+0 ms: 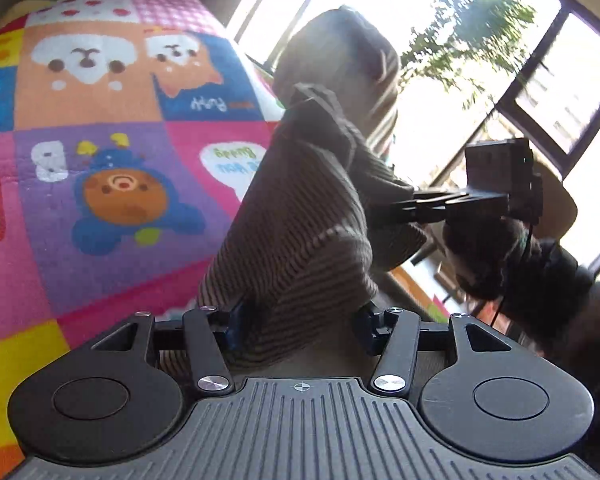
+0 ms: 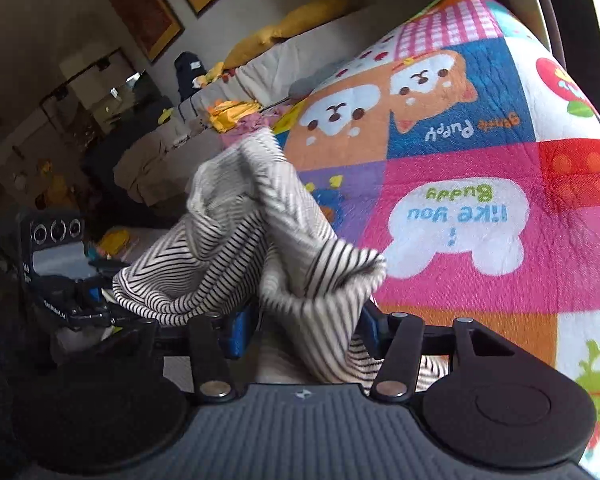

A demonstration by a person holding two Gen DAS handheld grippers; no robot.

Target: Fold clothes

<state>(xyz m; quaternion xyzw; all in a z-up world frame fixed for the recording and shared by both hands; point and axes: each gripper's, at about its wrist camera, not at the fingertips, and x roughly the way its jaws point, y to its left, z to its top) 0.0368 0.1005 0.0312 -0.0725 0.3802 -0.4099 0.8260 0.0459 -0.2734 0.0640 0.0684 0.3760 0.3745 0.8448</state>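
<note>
A black-and-white striped garment (image 1: 300,208) hangs bunched in the air above a colourful cartoon play mat (image 1: 100,160). In the left wrist view my left gripper (image 1: 300,320) is shut on its near end, and cloth covers the fingertips. The fabric rises to my right gripper (image 1: 384,208), which pinches it from the right. In the right wrist view the striped garment (image 2: 236,232) fills the space between the blue pads of my right gripper (image 2: 304,320), shut on it. My left gripper (image 2: 96,300) holds the cloth's far edge at the left. The play mat (image 2: 480,160) lies to the right.
A bright window (image 1: 440,80) with a leafy plant (image 1: 472,32) stands beyond the mat. A dark-sleeved hand (image 1: 500,256) holds the right gripper. A sofa with yellow cushions (image 2: 300,24), scattered toys (image 2: 232,114) and framed pictures (image 2: 144,8) line the far wall.
</note>
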